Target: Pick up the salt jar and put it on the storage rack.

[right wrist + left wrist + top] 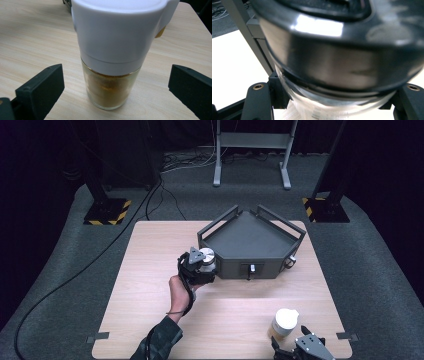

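Right up against your left gripper's camera sits a jar with a dark lid [329,50], its clear glass body wedged between the two black jaws, which are clamped on it from either side. From the high view, your left gripper [200,265] holds that jar [206,256] by the left front corner of the dark grey tray [250,240], so close that jar and tray wall look as if they touch — though you cannot tell for certain. Whether the jar rests on the wooden table [150,285] or hangs just above it is also unclear. Your left hand [179,289] wraps the gripper body from below, sleeve [160,340] coming in from the bottom edge.

Your right gripper [295,347] sits at the near right edge of the table, just behind a glass jar with a white cap [285,321]. Along that gripper's own view, the white-capped jar [112,82] stands upright on the wood, brownish powder in its lower half, and the two jaws stand wide to either side of it — apart from the glass, pressing on nothing.

A small silver knob [252,268] shows on the tray's front wall, and the tray's floor is bare. The two jars are well apart, one at the tray, one near you on the right.
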